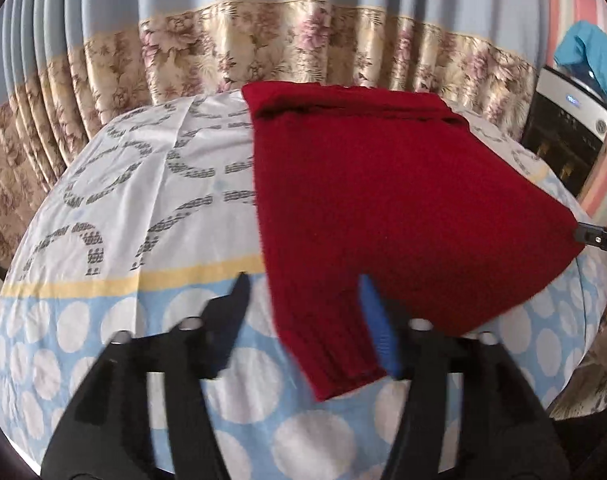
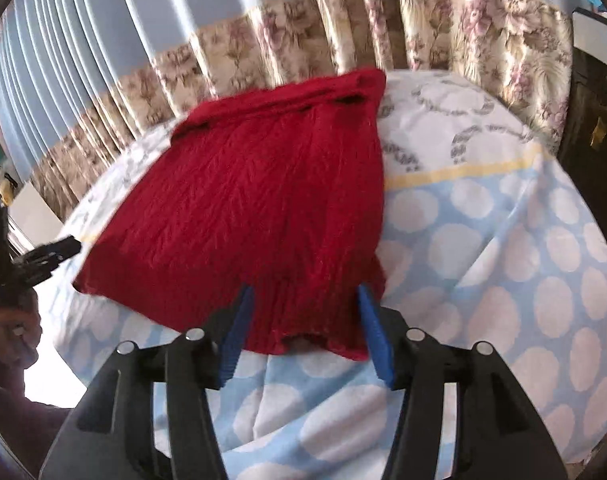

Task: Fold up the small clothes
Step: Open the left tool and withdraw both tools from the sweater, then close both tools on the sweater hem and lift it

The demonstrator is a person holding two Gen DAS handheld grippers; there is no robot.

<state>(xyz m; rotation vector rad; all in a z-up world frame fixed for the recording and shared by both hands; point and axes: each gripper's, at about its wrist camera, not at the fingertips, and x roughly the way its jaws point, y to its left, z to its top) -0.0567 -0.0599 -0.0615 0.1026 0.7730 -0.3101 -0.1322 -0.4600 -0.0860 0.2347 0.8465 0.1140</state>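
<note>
A red knitted sweater (image 1: 383,200) lies folded on the patterned bed sheet (image 1: 123,200). In the left wrist view my left gripper (image 1: 303,286) is open over the near hem. A ribbed corner of the sweater lies between the jaws against the right blue pad, and the left finger stands apart from the cloth. In the right wrist view the sweater (image 2: 263,192) spreads away from me. My right gripper (image 2: 305,292) is open with the ribbed hem lying loose between its blue pads. The left gripper (image 2: 35,260) shows at the left edge, held by a hand (image 2: 11,332).
Floral and blue curtains (image 1: 303,40) hang close behind the bed. A black appliance (image 1: 563,140) with a blue cloth (image 1: 591,60) on top stands at the far right. The sheet (image 2: 503,260) drops off at the bed's rounded edges.
</note>
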